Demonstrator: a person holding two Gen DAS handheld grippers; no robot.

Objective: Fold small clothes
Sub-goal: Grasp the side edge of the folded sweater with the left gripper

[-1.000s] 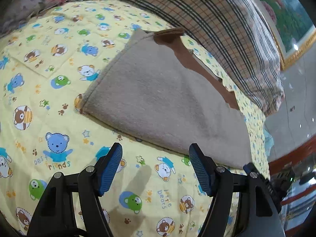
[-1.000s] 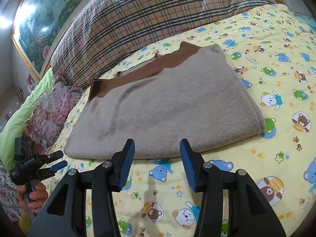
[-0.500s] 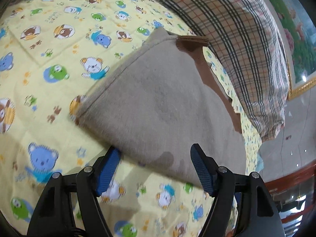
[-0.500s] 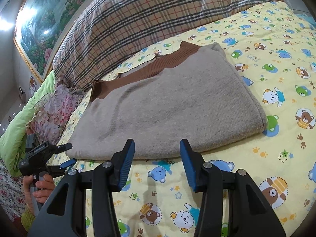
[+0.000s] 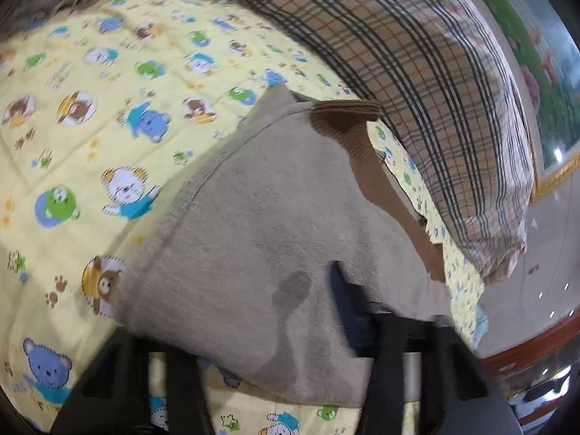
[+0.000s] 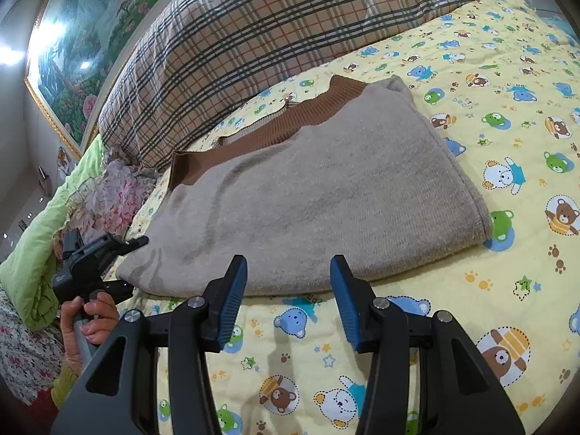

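Now: sweater corner caught by the left gripper

Clearly, a folded grey-beige sweater (image 6: 319,188) with a brown ribbed hem (image 6: 275,127) is laid flat on a yellow quilt (image 6: 500,72) printed with cartoon bears. A plaid pillow (image 6: 275,25) is set behind it, and a framed landscape painting (image 6: 83,54) is hung on the wall beyond.

The left gripper (image 5: 275,330) is placed at the sweater's near corner, on the side away from the right gripper. Its jaws have just been closing, and the knit is draped between them: one finger (image 5: 348,308) is seen dark against the fabric, while the other is hidden beneath the cloth. The corner is seen pinched, the edge slightly bunched over the jaws. In the right wrist view the same tool (image 6: 105,253) is seen at the sweater's left corner, held by a hand (image 6: 90,319).

The right gripper (image 6: 288,297) is held just before the sweater's near edge, above the quilt. Its blue pads (image 6: 232,297) are kept spread apart, with nothing between them and no cloth touched.
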